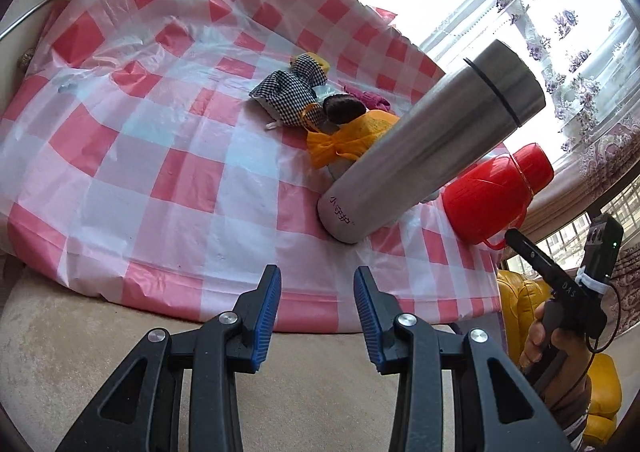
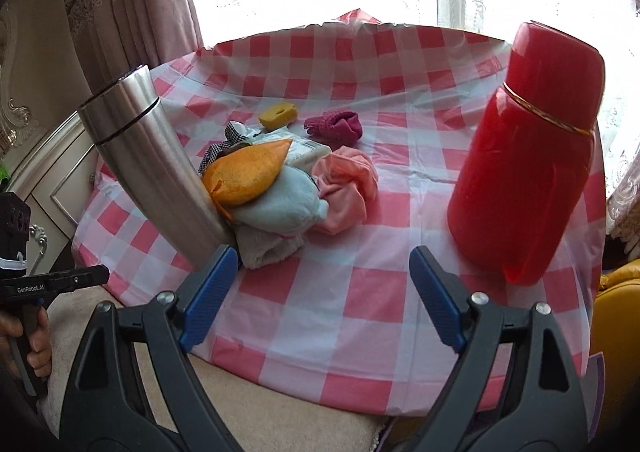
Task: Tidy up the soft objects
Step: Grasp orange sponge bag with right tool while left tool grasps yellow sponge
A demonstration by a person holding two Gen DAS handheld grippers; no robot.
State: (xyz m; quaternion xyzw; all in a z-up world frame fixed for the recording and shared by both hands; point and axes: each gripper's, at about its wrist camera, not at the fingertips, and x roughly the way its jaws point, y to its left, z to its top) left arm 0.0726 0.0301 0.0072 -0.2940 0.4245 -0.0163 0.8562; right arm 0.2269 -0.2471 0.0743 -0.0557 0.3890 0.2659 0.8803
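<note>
Both grippers empty: left gripper [image 1: 317, 306] jaws part-open, right gripper [image 2: 322, 298] jaws wide. Approach soft pile [image 2: 280, 188] mid-frame; avoid steel flask [image 2: 152, 168] and red thermos [image 2: 532, 164].

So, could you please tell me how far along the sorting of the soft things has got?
Nothing looks sorted yet: the orange pouch, pale blue cloth, pink cloth and checked fabric lie heaped beside the steel flask. Nothing is in hand: the left gripper and right gripper are both empty. All the sorting remains.
</note>
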